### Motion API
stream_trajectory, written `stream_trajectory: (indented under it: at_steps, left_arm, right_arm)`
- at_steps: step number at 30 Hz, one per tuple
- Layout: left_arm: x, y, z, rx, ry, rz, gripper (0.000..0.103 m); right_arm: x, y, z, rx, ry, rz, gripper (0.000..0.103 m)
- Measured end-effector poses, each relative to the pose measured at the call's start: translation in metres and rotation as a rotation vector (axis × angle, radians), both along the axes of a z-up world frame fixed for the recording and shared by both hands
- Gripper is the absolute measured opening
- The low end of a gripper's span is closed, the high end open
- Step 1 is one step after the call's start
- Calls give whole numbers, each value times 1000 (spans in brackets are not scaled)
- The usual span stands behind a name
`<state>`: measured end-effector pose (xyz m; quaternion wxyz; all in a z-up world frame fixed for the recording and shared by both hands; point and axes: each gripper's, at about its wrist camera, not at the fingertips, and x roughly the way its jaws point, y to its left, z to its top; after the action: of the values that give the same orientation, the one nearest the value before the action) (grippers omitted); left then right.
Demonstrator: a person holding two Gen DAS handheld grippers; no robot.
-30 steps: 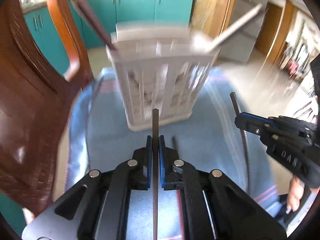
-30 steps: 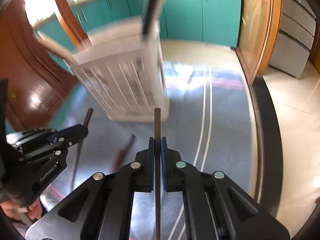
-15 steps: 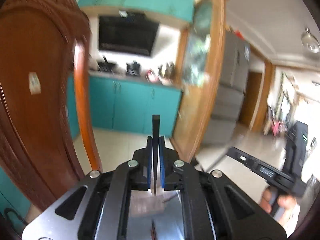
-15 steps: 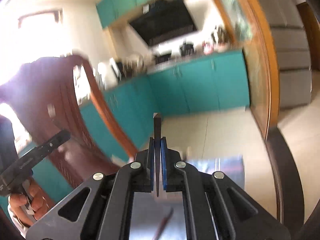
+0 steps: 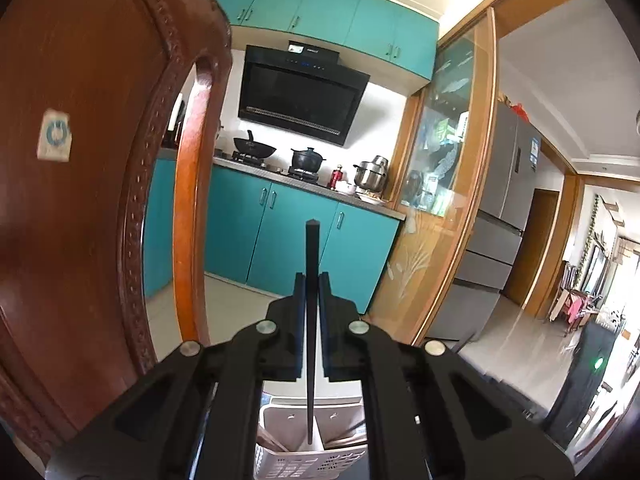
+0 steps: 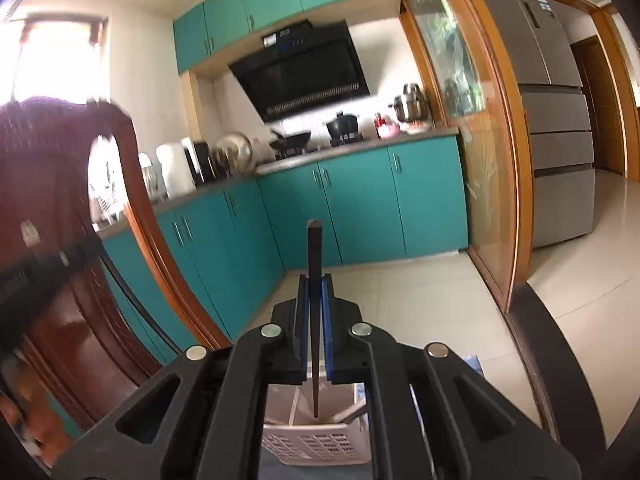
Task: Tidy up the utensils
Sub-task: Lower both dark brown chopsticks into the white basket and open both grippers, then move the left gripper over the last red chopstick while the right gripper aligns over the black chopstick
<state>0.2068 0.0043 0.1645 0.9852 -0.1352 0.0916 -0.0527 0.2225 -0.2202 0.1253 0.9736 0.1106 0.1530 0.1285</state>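
Both grippers, left [image 5: 311, 304] & right [image 6: 314, 308], had jaws clamped on a dark chopstick [image 5: 310, 280] each [image 6: 314, 280], tips over the white utensil basket [image 5: 308, 460] [image 6: 316, 446] near-centre below; best to lower straight, then let go w/ tips inside a compartment.

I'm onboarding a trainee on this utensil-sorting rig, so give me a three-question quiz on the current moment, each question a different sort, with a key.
1. True or false: the left gripper is shut on a dark chopstick.
2. Multiple choice: in the right wrist view, what lies below the tip of the chopstick held by the right gripper? A) a metal pot B) the white slotted utensil basket C) a plate
3. Fill in: the kitchen cabinets behind are coloured ____.

Key: 1 true; 2 B; 3 teal.
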Motion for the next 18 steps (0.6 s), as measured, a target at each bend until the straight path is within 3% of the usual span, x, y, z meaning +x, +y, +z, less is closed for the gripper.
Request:
stream_trajectory:
  at_steps: [5, 10, 14, 16, 18]
  left_arm:
    - [24, -9, -31, 43, 69, 58, 7]
    - [40, -7, -60, 30, 162, 61, 7]
    - [41, -6, -71, 28, 207, 43, 7]
    - [38, -5, -73, 33, 207, 41, 7]
    - [34, -5, -74, 49, 202, 40, 16]
  right_arm:
    - [10, 10, -25, -35, 81, 17, 7]
    - [4, 7, -30, -48, 85, 15, 7]
    - [-5, -4, -27, -39, 77, 1, 30]
    - [-10, -11, -25, -21, 67, -5, 32]
    - [-18, -17, -19, -9, 51, 0, 34]
